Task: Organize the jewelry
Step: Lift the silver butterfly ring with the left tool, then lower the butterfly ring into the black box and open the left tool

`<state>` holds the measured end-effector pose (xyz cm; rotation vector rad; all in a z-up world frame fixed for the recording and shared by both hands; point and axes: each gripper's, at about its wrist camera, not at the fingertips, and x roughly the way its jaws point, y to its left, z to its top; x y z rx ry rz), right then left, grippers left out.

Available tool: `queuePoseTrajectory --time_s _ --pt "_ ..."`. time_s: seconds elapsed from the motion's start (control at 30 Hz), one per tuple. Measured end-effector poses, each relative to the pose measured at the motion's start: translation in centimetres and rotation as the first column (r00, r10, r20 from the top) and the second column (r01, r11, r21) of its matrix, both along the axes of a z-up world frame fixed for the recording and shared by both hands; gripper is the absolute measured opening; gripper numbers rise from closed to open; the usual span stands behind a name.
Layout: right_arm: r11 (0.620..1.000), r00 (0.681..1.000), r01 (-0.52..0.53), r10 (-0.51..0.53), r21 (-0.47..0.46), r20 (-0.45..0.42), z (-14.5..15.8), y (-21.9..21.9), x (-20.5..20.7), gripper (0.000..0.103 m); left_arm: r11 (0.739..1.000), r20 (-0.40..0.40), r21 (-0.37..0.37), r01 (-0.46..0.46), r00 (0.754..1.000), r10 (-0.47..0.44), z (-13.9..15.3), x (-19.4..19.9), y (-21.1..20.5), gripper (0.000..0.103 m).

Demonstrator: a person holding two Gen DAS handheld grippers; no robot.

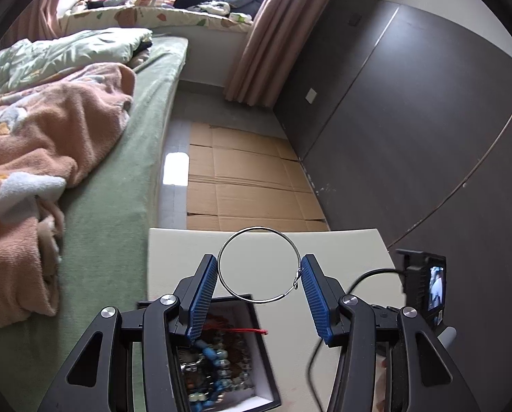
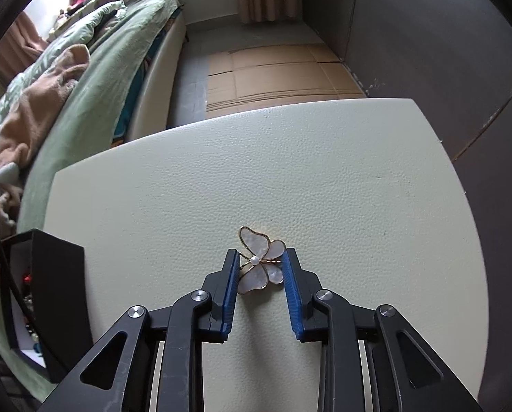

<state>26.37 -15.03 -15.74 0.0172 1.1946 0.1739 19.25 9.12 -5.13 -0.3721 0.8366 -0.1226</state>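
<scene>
My left gripper (image 1: 259, 264) is shut on a large silver hoop earring (image 1: 259, 228), whose two sides rest against the blue pads. It hangs above the cream table (image 1: 187, 257), just past an open black jewelry box (image 1: 260, 360) filled with beads and a red cord. In the right wrist view a butterfly brooch (image 2: 261, 267) with pearly wings and gold edges lies on the table (image 2: 256, 171). My right gripper (image 2: 261, 250) points down at it, with both pads against its wings. The black box (image 2: 57, 274) stands at the left of that view.
A bed (image 1: 101, 240) with a green sheet and a peach blanket runs along the table's left side. Flattened cardboard (image 1: 249, 185) covers the floor beyond the table. A dark wall panel (image 1: 410, 137) stands to the right. A small screen with a cable (image 1: 434, 288) sits at the table's right.
</scene>
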Motion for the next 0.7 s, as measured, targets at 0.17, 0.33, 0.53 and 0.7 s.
queuePoseTrajectory --time_s 0.17,0.33,0.53,0.7 --pt "0.986 0.999 0.045 -0.041 0.159 -0.031 0.4 -2.4 0.0 0.025 1.0 -0.035 0.002 -0.021 0.999 0.021 -0.4 -0.5 1.1 0.052" --pt "0.963 0.999 0.048 -0.043 0.264 -0.028 1.3 -3.2 -0.9 0.025 1.0 -0.057 0.026 -0.011 0.998 0.012 -0.5 -1.3 1.0 0.052" --pt "0.943 1.0 0.017 -0.022 0.332 0.011 2.7 -2.7 -2.5 0.025 0.998 -0.119 0.06 0.002 0.993 0.005 -1.6 -2.1 0.7 0.052" --pt "0.926 0.999 -0.024 0.007 0.376 0.046 3.8 -1.5 -3.7 0.025 0.999 -0.157 0.048 -0.025 0.987 0.032 -2.5 -2.8 1.0 0.063"
